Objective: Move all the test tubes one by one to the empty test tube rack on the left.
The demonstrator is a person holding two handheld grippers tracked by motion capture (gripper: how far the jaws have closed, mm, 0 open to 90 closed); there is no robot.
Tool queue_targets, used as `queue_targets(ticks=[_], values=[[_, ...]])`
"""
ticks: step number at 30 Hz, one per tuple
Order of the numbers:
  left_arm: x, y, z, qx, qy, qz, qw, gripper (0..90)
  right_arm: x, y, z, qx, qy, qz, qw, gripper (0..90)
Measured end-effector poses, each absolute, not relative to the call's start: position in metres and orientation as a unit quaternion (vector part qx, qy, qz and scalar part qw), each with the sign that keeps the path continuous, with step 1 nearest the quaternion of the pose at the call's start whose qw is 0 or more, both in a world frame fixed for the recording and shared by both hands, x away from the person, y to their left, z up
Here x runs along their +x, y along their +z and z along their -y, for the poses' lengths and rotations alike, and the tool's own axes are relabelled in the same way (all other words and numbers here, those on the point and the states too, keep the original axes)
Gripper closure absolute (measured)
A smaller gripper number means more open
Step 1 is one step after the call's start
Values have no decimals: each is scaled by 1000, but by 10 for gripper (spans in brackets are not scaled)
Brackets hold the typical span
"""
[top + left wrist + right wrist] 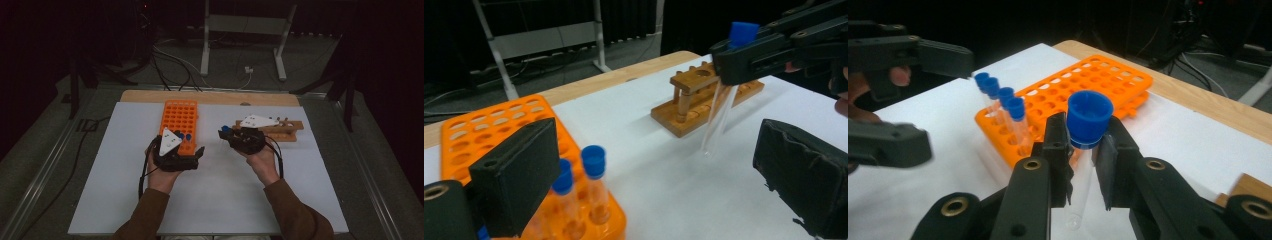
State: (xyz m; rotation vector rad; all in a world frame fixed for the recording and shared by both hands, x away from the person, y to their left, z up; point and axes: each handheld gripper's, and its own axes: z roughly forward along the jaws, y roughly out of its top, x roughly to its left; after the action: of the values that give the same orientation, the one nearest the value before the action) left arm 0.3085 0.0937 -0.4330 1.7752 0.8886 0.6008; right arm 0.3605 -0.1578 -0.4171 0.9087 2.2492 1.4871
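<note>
- High view: white table [210, 200] w/ orange rack [179, 125] left of centre, wooden rack [280, 131] to the right. Left gripper [192, 157] sits at the near end of the orange rack, jaws apart, nothing btwn them. Right gripper [225, 134] is just left of the wooden rack's end, blue cap showing at its tip. Tubes too small here to count.
- Left gripper view: own jaws spread wide, empty. Blue-capped tubes [594, 182] stand upright in the near corner of the orange rack [479, 135]; most other holes look empty. Right gripper [744, 62] is clamped just below the cap of a clear tube [720, 117], which hangs in the air, tilted a bit, tip above the table, btwn the two racks. Wooden rack [696, 97] behind it: no tube visible in its holes.
- Right gripper view: jaws closed on the tube [1088, 122] just under its blue cap, body hanging down btwn them. Four capped tubes [1003, 105] stand in a row at the orange rack's [1088, 85] near edge; left gripper [908, 100] open beside them.
- Progress, my read: looks like tubes go from orange rack to wooden one. One tube lifted and mid-carry, not yet seated; approx. four left in orange. So early stage: insert this one, then the rest.
</note>
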Motion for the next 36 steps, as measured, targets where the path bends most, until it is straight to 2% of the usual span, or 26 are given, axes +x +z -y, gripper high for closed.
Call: queue_targets(ticks=[4, 6, 8, 11, 18, 25, 30, 36], values=[[311, -435, -85, 742, 247, -365, 505, 85, 359, -417, 151, 312, 521, -783, 138, 764], [312, -436, -82, 744, 243, -361, 507, 181, 359, -417, 148, 310, 521, -783, 135, 764], [313, -437, -79, 748, 241, -359, 504, 189, 358, -416, 145, 307, 524, -783, 131, 764], [315, -439, -74, 749, 237, -357, 506, 249, 357, -415, 142, 304, 528, -783, 128, 764], [319, -444, -64, 751, 232, -352, 509, 467, 355, -416, 136, 300, 534, -782, 116, 764], [322, -449, -58, 755, 227, -346, 510, 627, 353, -415, 133, 297, 538, -781, 111, 764], [322, -449, -58, 756, 220, -339, 515, 694, 352, -415, 133, 297, 540, -780, 110, 764], [321, -449, -57, 754, 216, -335, 522, 711, 352, -416, 131, 294, 537, -783, 108, 764]])
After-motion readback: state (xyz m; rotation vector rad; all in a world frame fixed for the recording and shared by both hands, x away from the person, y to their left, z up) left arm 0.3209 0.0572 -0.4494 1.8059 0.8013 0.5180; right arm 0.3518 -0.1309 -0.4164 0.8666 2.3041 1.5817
